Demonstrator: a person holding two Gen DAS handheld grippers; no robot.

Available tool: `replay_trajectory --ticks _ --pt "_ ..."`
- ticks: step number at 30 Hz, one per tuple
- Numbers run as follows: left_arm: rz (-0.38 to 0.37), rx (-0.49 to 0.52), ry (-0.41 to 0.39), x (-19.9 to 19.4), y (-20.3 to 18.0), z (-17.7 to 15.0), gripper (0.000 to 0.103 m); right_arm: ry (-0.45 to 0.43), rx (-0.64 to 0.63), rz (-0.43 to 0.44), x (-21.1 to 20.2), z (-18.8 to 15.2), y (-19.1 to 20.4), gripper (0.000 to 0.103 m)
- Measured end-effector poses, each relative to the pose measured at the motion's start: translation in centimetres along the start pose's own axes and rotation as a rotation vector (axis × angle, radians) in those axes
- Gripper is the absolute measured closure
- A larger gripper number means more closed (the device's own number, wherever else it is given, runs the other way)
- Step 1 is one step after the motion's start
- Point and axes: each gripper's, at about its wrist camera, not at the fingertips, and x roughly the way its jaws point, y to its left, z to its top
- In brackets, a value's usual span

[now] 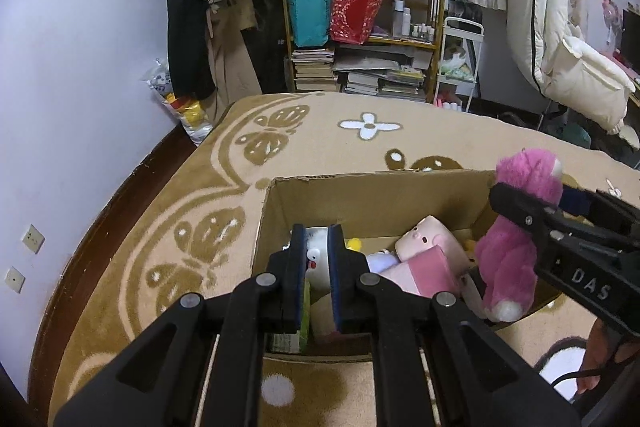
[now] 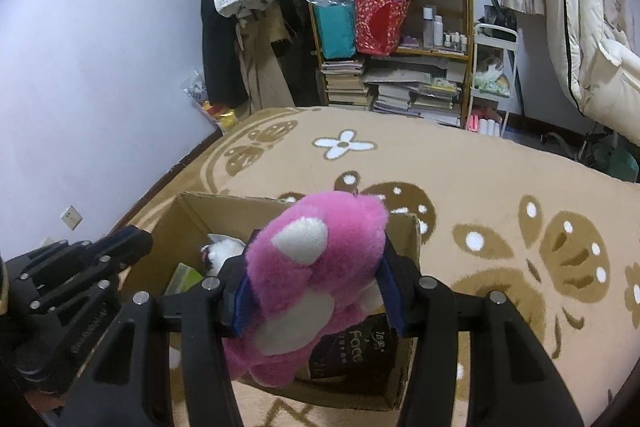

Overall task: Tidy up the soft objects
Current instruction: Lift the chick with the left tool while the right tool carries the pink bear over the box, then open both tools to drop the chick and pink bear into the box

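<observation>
The right gripper [image 2: 312, 291] is clamped on a fluffy pink plush bear with white ear and paw patches [image 2: 316, 279]; both blue-padded fingers [image 2: 240, 303] press into the toy's sides at mid-body. From the right wrist camera the bear fills the space between the fingers, its head pointing forward and away from the tool. In the left wrist view the same bear [image 1: 512, 247] hangs from the right gripper [image 1: 532, 203] with its legs down inside the open brown cardboard box [image 1: 360, 195], against the box's right-hand wall.

The left gripper [image 1: 318, 259] is set narrow, with a small gap between its blue pads, and grips nothing. It hovers over the near-left part of the box. Directly ahead of and below its fingertips lies a white round-headed plush with a small face [image 1: 316, 263]. To the right of the left tool, inside the box, lie a pale pink square plush with a snout [image 1: 428, 239] and a pink block-shaped soft item [image 1: 420, 271] just beside it. A green item [image 1: 306, 311] sits against the near-left corner; its kind cannot be determined.

The box stands on a beige carpet with brown butterfly and white flower patterns [image 2: 460, 167]. Beyond the carpet, ahead of both tools, stands a wooden shelf unit holding bags, bottles and stacked books [image 1: 360, 27]
</observation>
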Motion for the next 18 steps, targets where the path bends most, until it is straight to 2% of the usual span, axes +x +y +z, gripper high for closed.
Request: replay_trajectory --ticks 6,10,14,16,18 --pt "0.024 -0.017 0.013 0.4 0.6 -0.2 0.088 0.017 0.006 -0.008 0.6 -0.5 -0.2 0.045" --pt "0.014 -0.025 0.011 0.2 0.9 -0.1 0.088 0.016 0.004 -0.009 0.5 -0.5 -0.2 0.044" --pt "0.014 -0.034 0.016 0.0 1.2 -0.3 0.088 0.005 -0.001 -0.032 0.2 -0.9 -0.5 0.034" --pt "0.021 -0.032 0.020 -0.1 1.2 -0.4 0.088 -0.002 0.010 -0.042 -0.2 -1.0 -0.7 0.023" --pt "0.025 -0.030 0.022 -0.2 1.2 -0.5 0.088 -0.014 0.022 -0.028 -0.7 -0.9 -0.9 0.020"
